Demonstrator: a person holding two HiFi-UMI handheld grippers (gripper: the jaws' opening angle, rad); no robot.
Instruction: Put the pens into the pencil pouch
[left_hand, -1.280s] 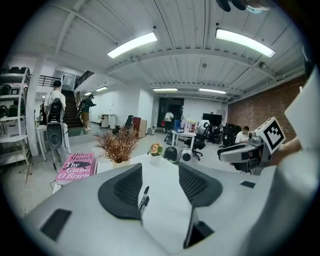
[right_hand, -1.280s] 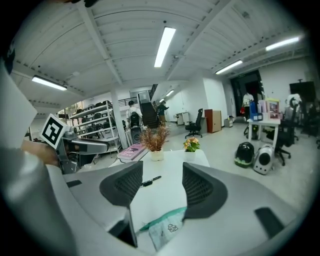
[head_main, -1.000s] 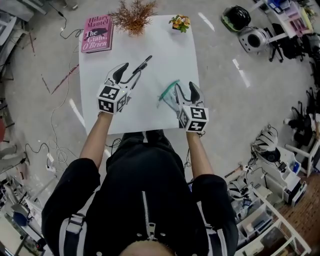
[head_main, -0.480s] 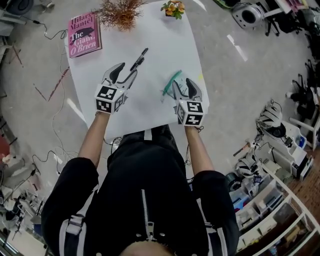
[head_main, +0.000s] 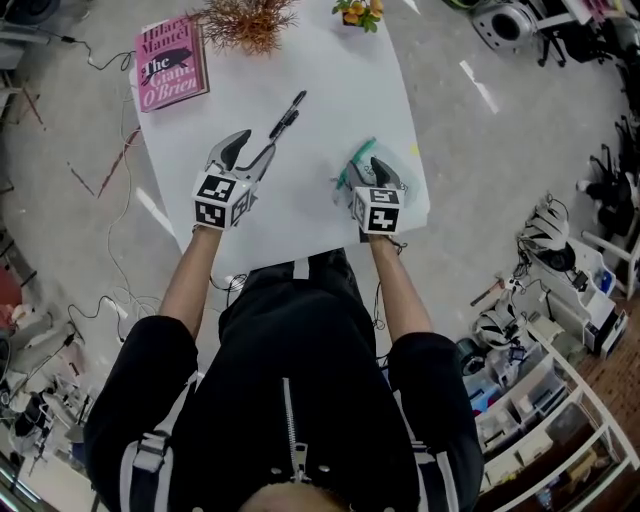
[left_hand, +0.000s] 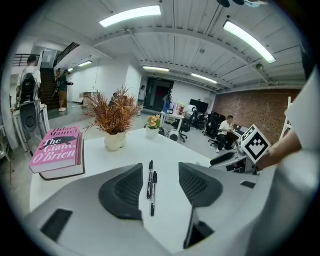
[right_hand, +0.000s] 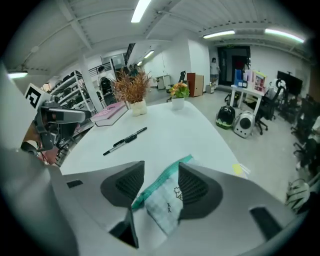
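Observation:
Two black pens lie side by side on the white table. In the left gripper view the pens lie just ahead, in line with the gap of my left gripper, which is open and empty. A checked pencil pouch with a green zip edge lies at the table's right. My right gripper is low over it, with the pouch between its jaws. The jaws are closing, and the pads still stand apart from the pouch. In the head view my left gripper is left of my right gripper.
A pink book lies at the far left corner. A vase of dried reddish plants and a small flower pot stand along the far edge. A yellow slip lies near the right edge, beside the pouch.
Both grippers have sunk toward the table. The right one has come down over the pouch, and the left one has tipped down toward the pens.

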